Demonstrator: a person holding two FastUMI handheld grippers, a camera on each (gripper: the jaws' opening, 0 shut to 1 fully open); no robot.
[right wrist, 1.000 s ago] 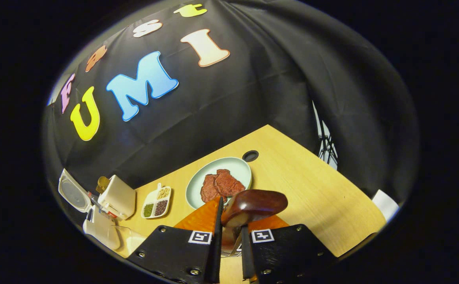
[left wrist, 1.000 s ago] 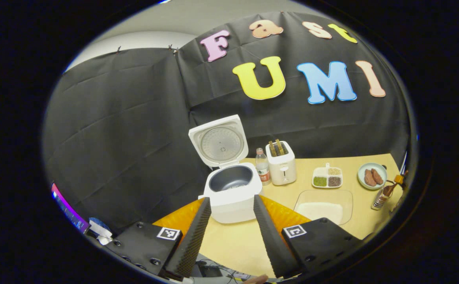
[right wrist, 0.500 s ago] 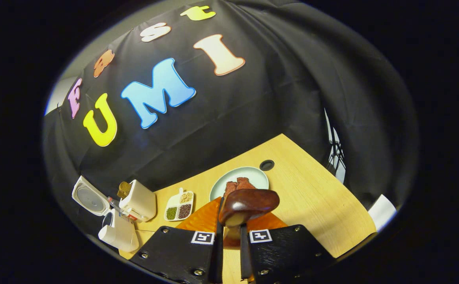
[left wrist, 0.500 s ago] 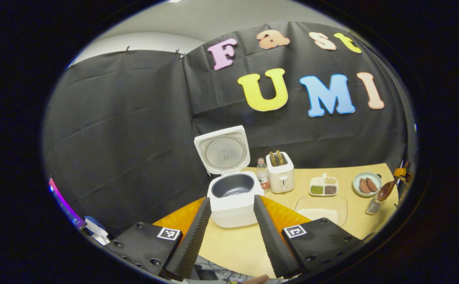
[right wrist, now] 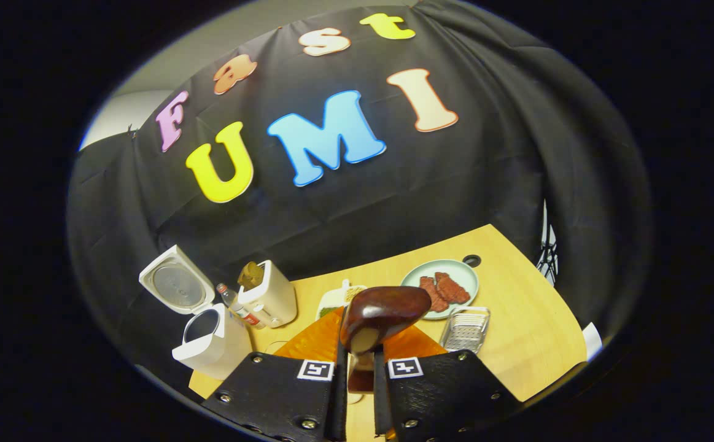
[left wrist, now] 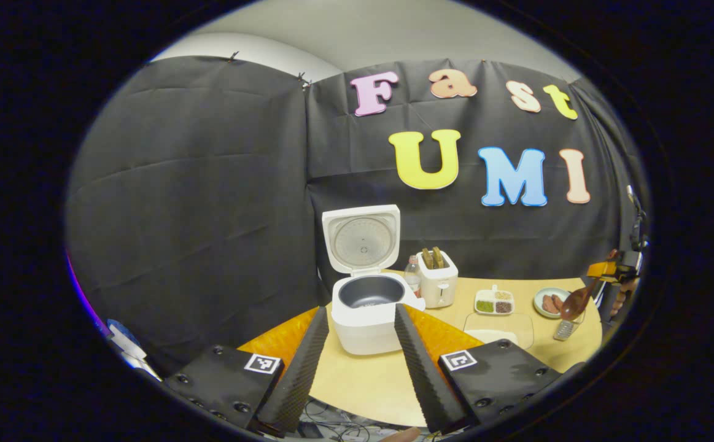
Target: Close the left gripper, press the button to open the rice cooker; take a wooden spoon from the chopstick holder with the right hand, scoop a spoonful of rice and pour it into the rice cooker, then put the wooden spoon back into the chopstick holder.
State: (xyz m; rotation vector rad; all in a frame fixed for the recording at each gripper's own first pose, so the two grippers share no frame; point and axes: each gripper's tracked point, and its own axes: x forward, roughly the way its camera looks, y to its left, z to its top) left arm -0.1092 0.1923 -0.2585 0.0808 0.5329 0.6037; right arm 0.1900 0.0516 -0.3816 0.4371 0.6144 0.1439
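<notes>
Right tool (right wrist: 357, 368) lifted wooden spoon (right wrist: 384, 310) clear of chopstick holder (right wrist: 466, 328), left tool (left wrist: 357, 362) drawn back

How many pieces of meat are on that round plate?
2. Both lie side by side on the plate: the left piece of meat and the right piece of meat, behind the wooden spoon that the right gripper holds.
</notes>
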